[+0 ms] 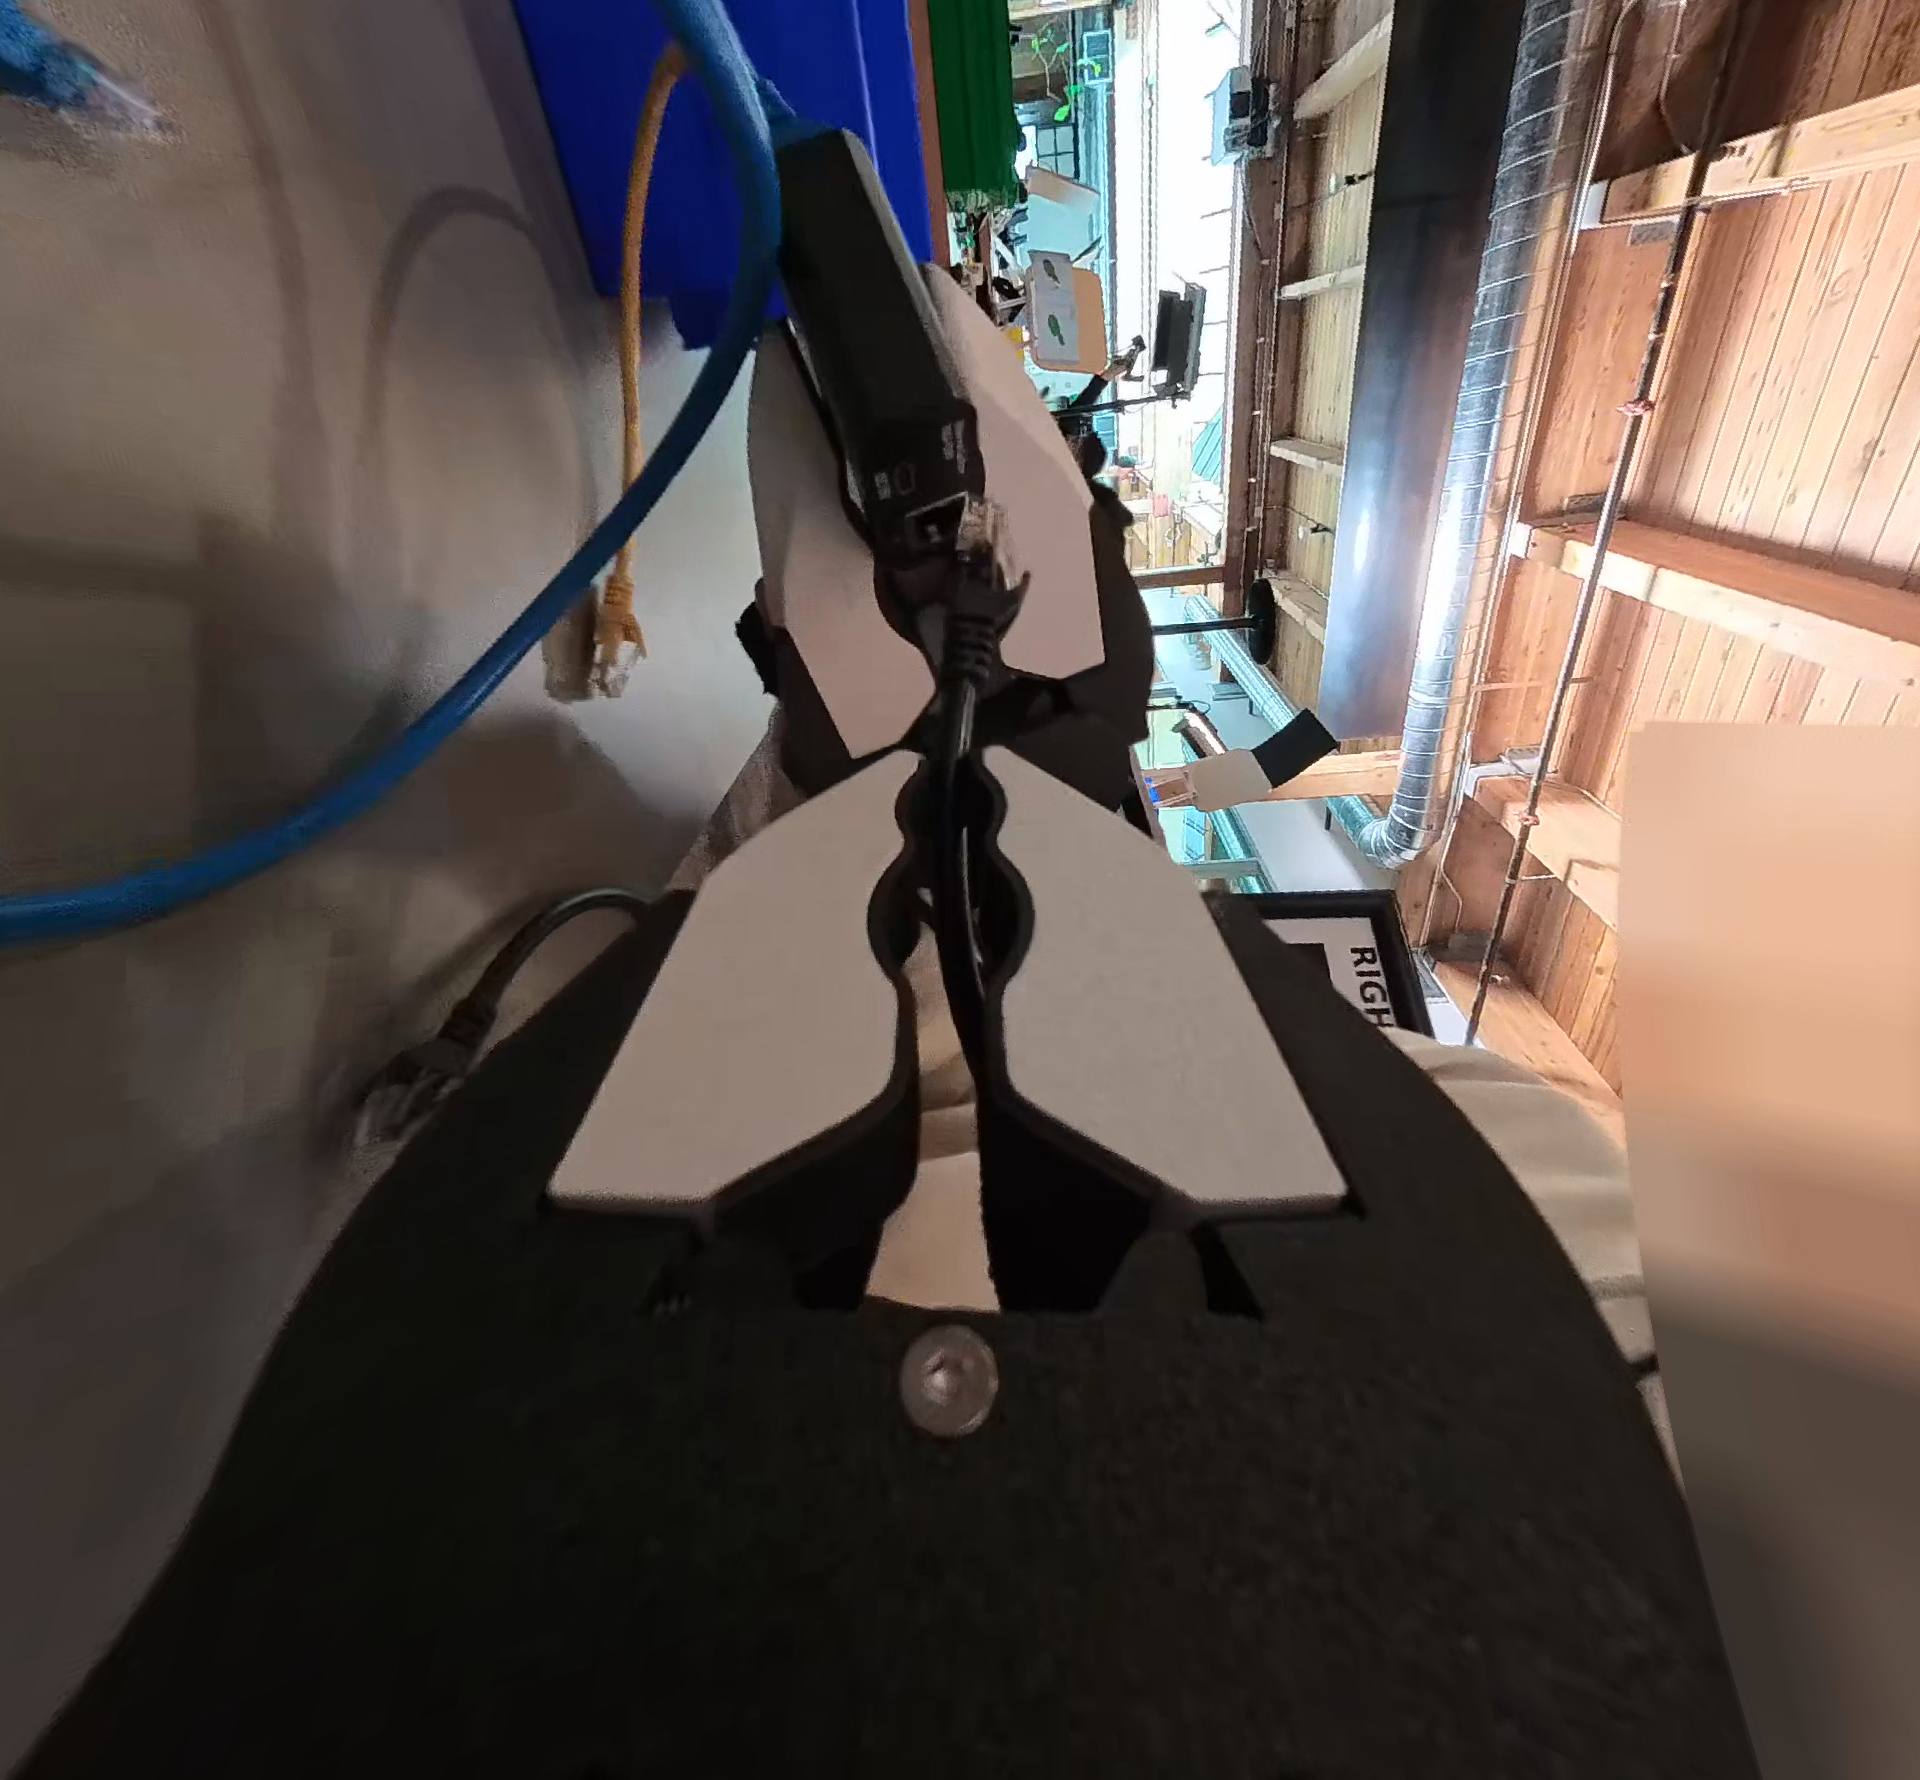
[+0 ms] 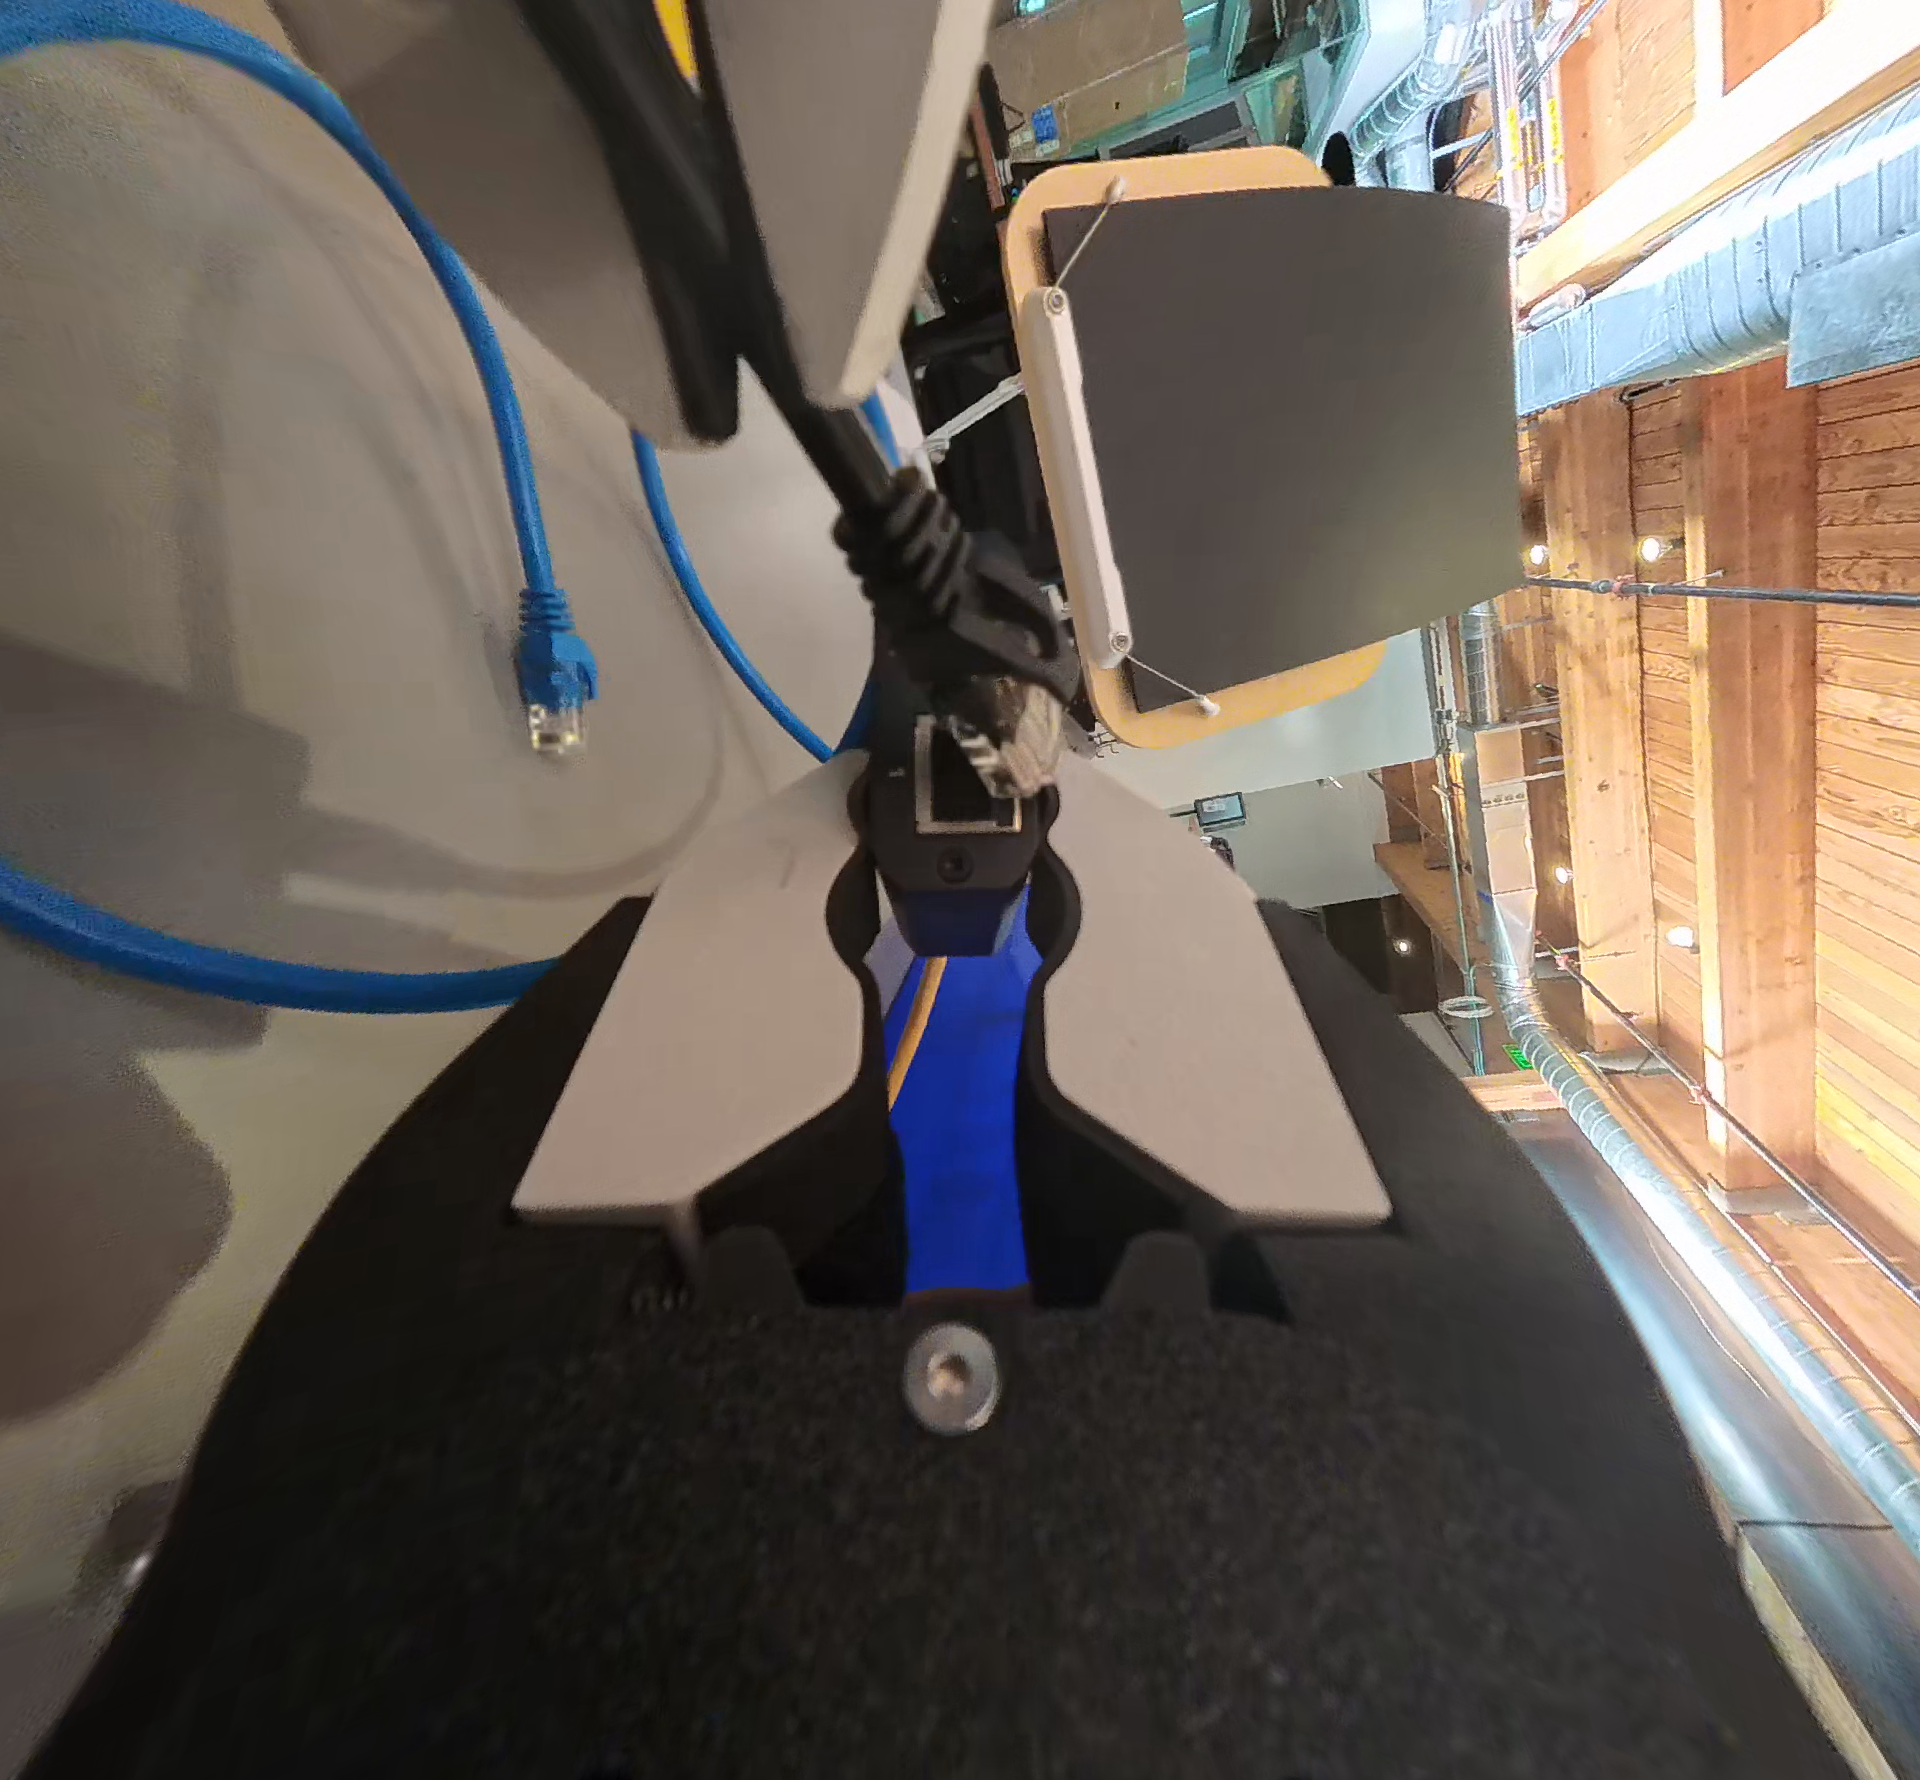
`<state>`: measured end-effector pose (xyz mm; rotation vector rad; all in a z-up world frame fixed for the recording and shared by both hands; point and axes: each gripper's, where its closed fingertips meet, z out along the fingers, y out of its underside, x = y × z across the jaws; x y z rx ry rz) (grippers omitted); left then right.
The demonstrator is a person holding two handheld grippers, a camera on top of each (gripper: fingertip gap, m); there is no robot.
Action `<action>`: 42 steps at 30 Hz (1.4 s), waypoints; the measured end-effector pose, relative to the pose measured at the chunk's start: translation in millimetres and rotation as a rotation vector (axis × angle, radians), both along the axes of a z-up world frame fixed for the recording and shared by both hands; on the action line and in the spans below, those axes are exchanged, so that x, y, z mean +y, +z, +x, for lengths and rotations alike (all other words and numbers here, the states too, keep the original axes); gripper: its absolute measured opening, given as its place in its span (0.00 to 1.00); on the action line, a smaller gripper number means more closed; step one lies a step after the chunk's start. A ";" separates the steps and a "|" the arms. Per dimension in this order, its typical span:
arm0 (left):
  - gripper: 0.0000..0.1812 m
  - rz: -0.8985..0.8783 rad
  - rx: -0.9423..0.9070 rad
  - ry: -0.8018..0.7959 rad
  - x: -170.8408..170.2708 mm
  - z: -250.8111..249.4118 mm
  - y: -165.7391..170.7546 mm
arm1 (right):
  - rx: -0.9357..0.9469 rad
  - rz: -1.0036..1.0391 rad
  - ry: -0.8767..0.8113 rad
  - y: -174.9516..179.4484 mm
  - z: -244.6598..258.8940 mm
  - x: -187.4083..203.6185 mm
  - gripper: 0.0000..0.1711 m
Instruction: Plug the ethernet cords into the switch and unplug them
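Observation:
My left gripper [image 1: 951,766] is shut on a black ethernet cord [image 1: 964,681] just behind its plug [image 1: 985,535]. The plug tip sits tilted at the open port of a small black switch [image 1: 873,317]. The right gripper's white fingers [image 1: 1039,525] hold that switch above the table. In the right wrist view, my right gripper [image 2: 954,800] is shut on the switch [image 2: 951,863]. The black plug [image 2: 1003,722] rests askew at the port's edge, not seated. The left gripper's finger [image 2: 831,120] shows above it. A blue cord [image 1: 743,172] runs to the switch's far end.
A white table [image 1: 260,380] carries a loose yellow cord [image 1: 629,380], a loose blue plug [image 2: 556,681], blue cord loops [image 2: 260,977] and the black cord's other plug [image 1: 416,1076]. A blue bin [image 1: 748,16] stands behind. A black panel on a wooden board [image 2: 1299,442] is beyond. There is about 10 centimeters between the tips of the two grippers.

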<state>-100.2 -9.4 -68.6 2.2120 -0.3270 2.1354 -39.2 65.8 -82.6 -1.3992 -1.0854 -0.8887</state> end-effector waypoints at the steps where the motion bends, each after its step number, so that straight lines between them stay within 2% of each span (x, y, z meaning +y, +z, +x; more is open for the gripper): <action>1: 0.03 -0.001 0.017 0.001 -1.0 0.1 -2.9 | -0.008 -0.004 0.002 -1.8 -0.3 -0.1 0.14; 5: 0.03 -0.025 0.043 -0.001 -5.1 -0.7 -10.8 | -0.034 0.004 -0.002 -1.8 0.9 0.6 0.14; 14: 0.03 -0.139 -0.071 -0.034 -10.8 6.9 -5.7 | -0.056 0.002 -0.005 -6.0 0.1 0.9 0.14; 35: 0.03 -0.277 -0.204 0.114 -4.3 9.7 -12.8 | -0.055 -0.004 -0.018 -9.8 4.9 1.6 0.14; 42: 0.02 -0.360 -0.317 0.170 -1.3 12.8 -7.2 | -0.052 0.002 -0.038 -8.9 10.4 1.2 0.14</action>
